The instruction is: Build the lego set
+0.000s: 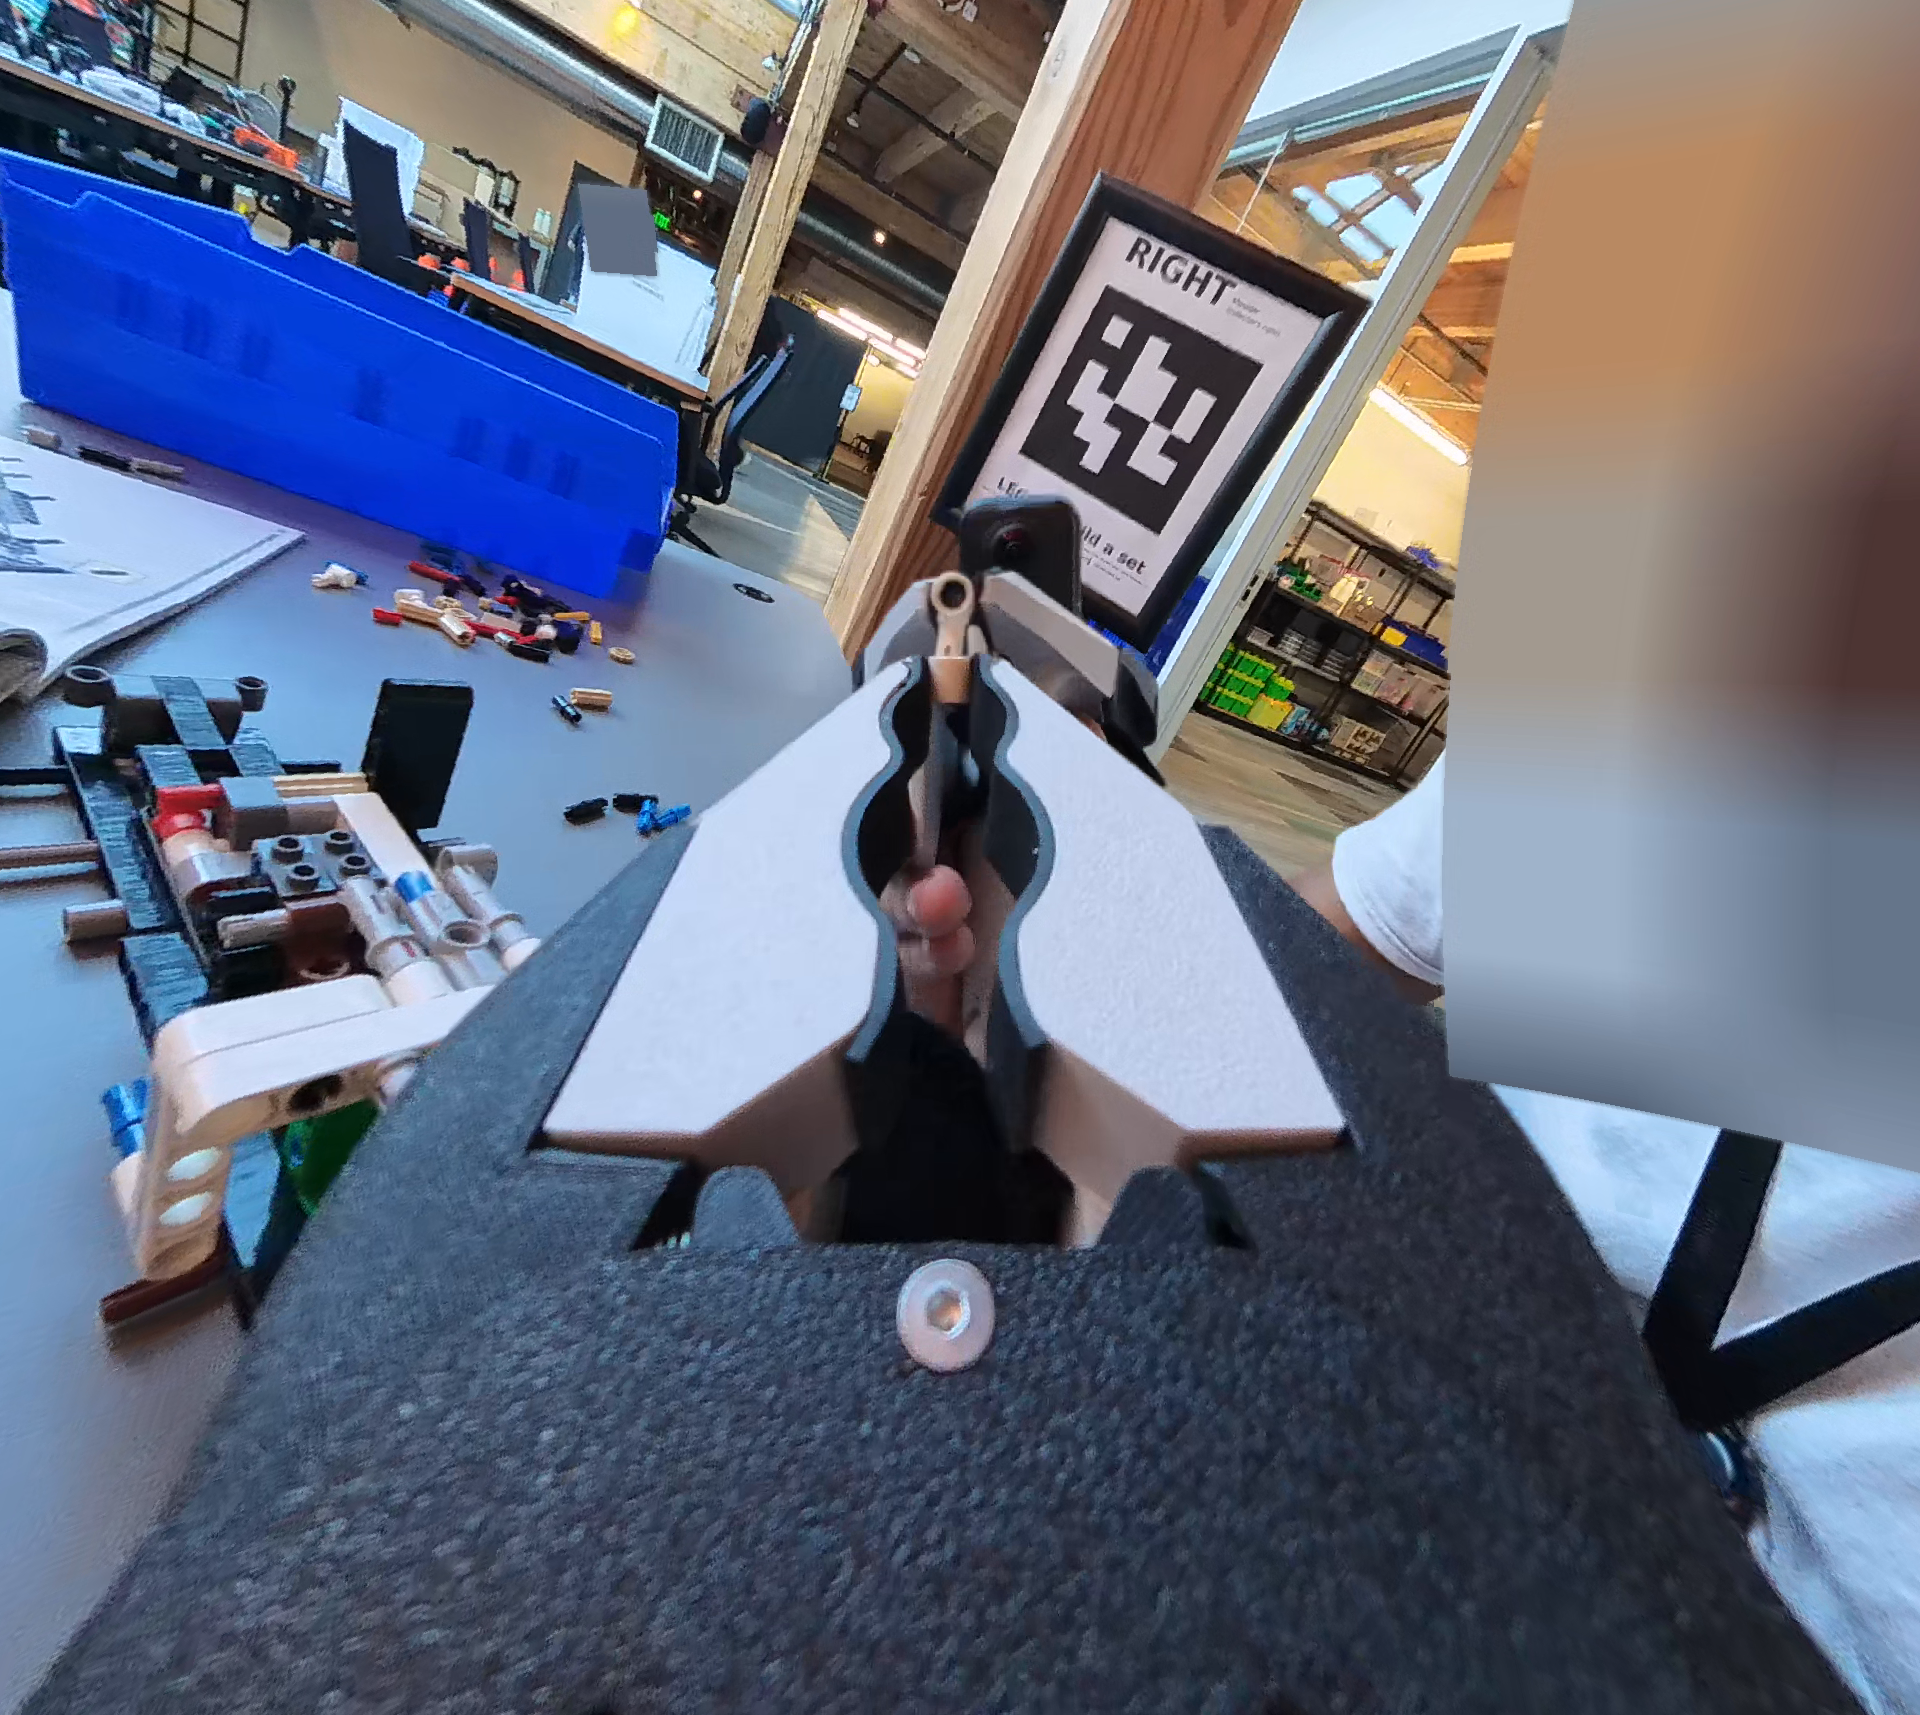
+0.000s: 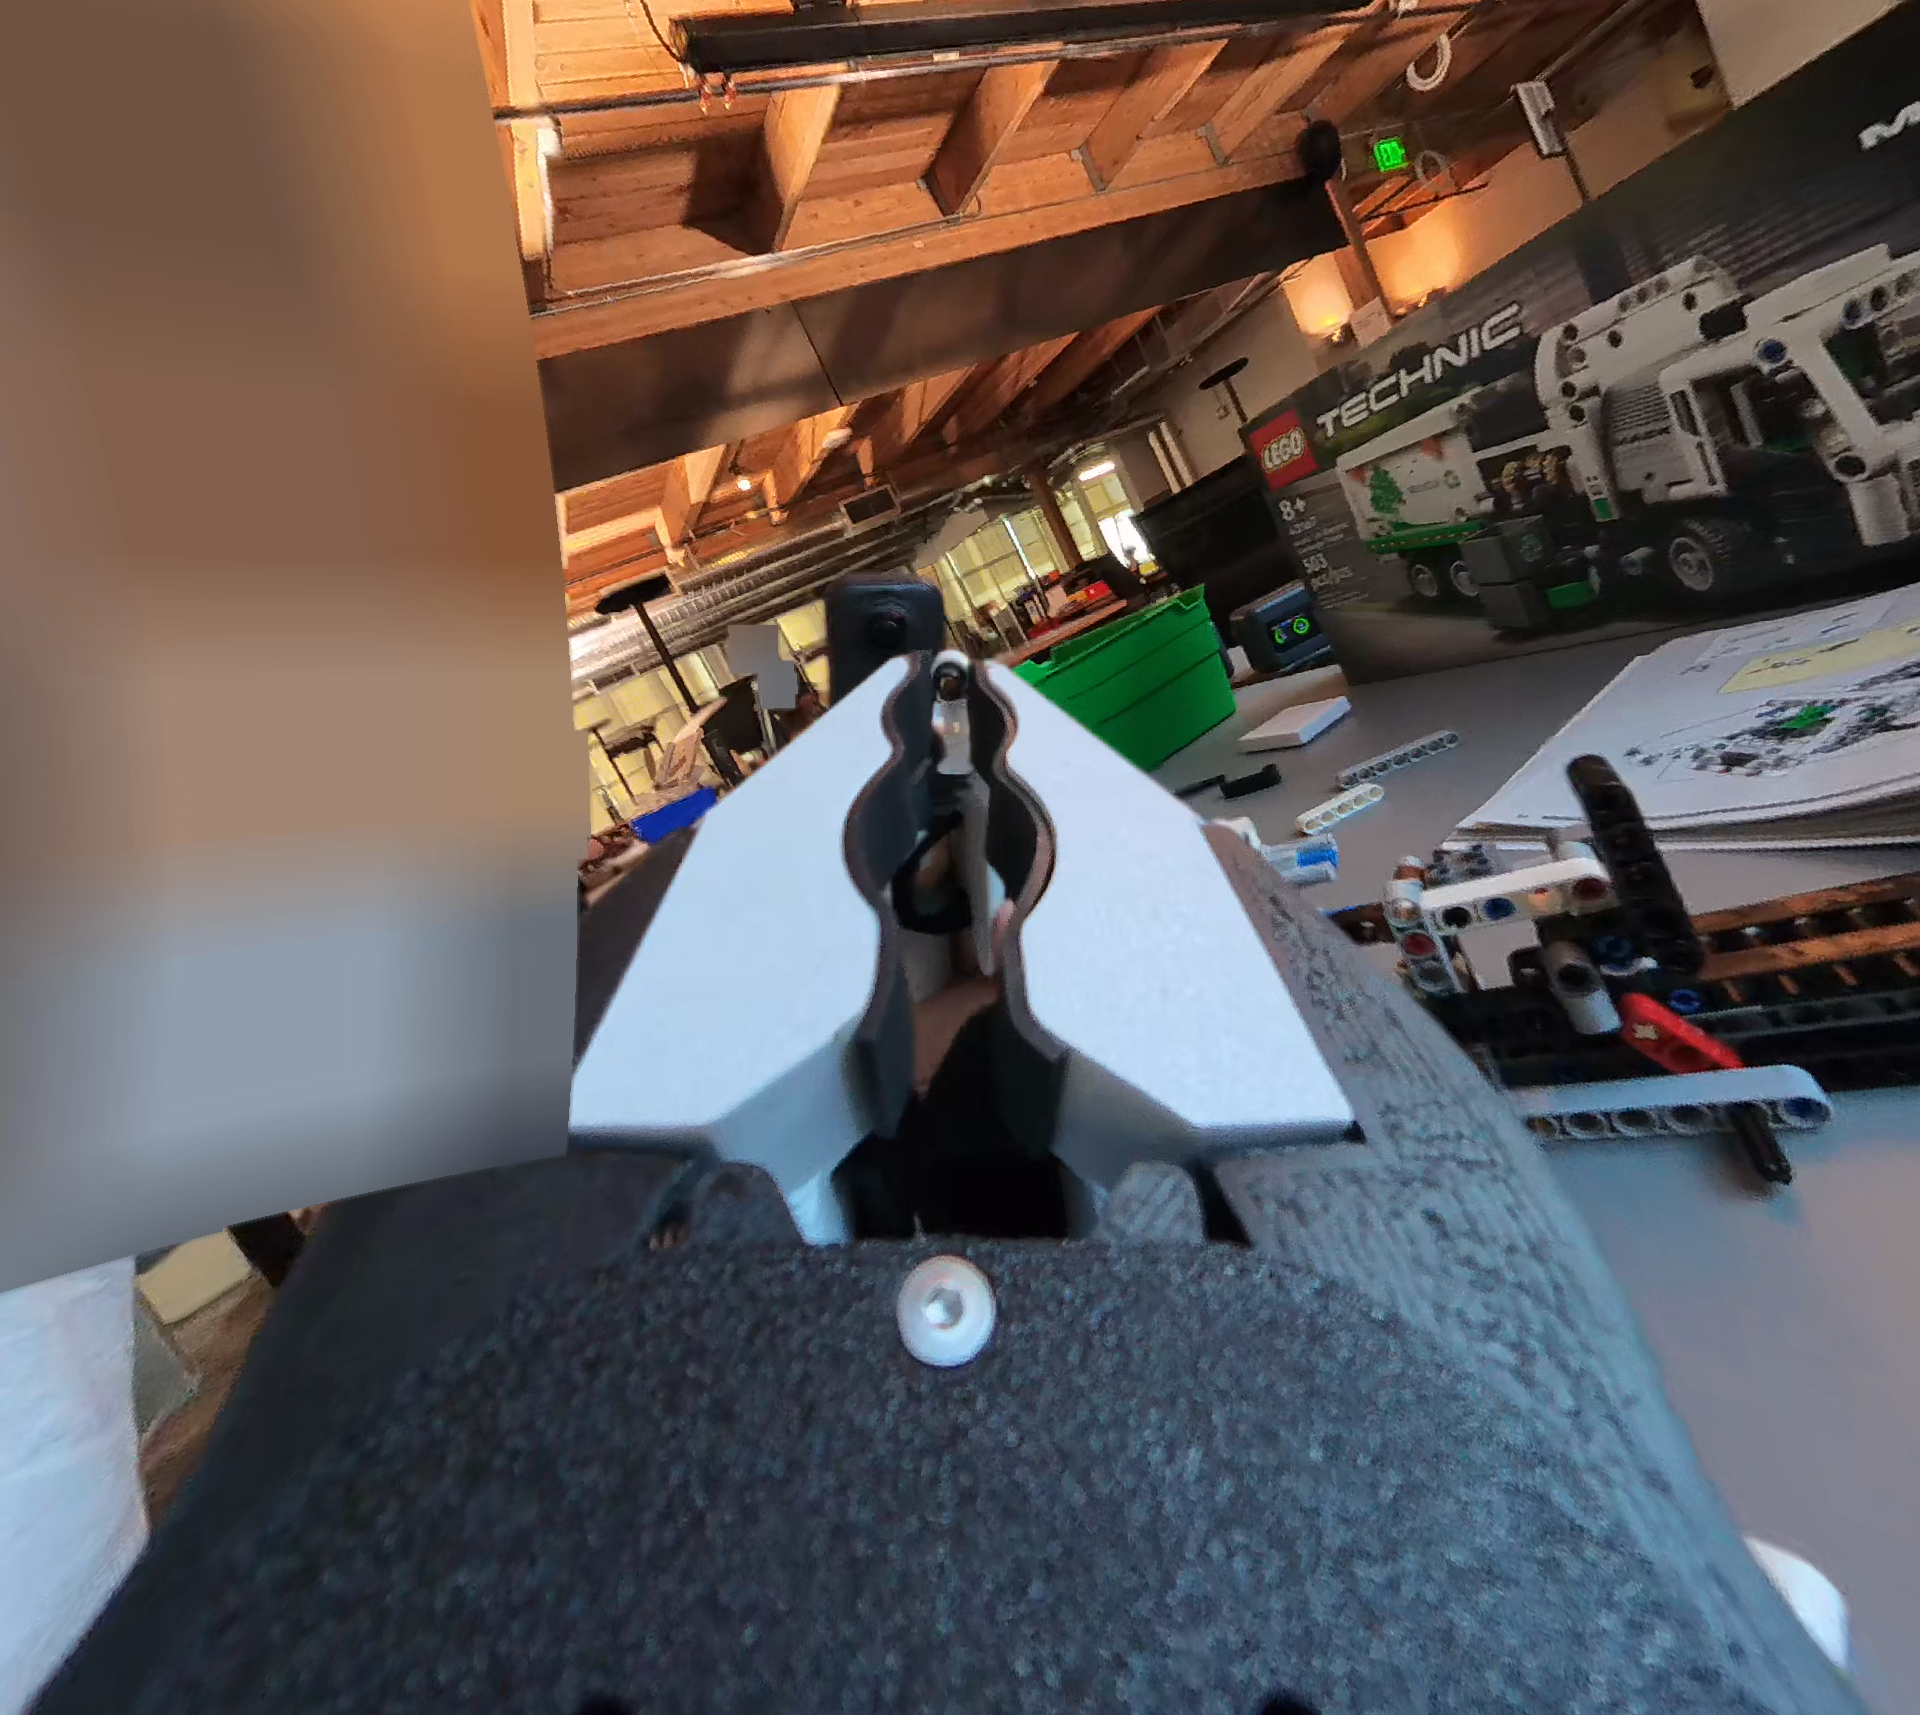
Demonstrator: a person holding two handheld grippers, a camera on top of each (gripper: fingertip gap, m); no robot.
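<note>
My left gripper (image 1: 948, 666) is shut on a small tan connector piece (image 1: 951, 616) with a round hole at its top, held up in the air. My right gripper (image 2: 951, 678) is shut on a small pale grey piece (image 2: 952, 709) with a round end. The two grippers face each other tip to tip; the right gripper (image 1: 1049, 626) shows just behind the tan piece. I cannot tell whether both hold one joined part. The half-built lego model (image 1: 281, 917) lies on the table at lower left, and shows at right in the right wrist view (image 2: 1558, 938).
On the grey table (image 1: 665, 678) are loose small parts (image 1: 488, 616), a blue bin (image 1: 312, 377) and an open instruction booklet (image 1: 104, 543). A framed marker sign (image 1: 1143, 408) stands by a wooden post. The set's box (image 2: 1610, 470), a green bin (image 2: 1132, 678) and loose beams (image 2: 1392, 756) lie beyond. Less than 4 cm separates the two grippers' tips.
</note>
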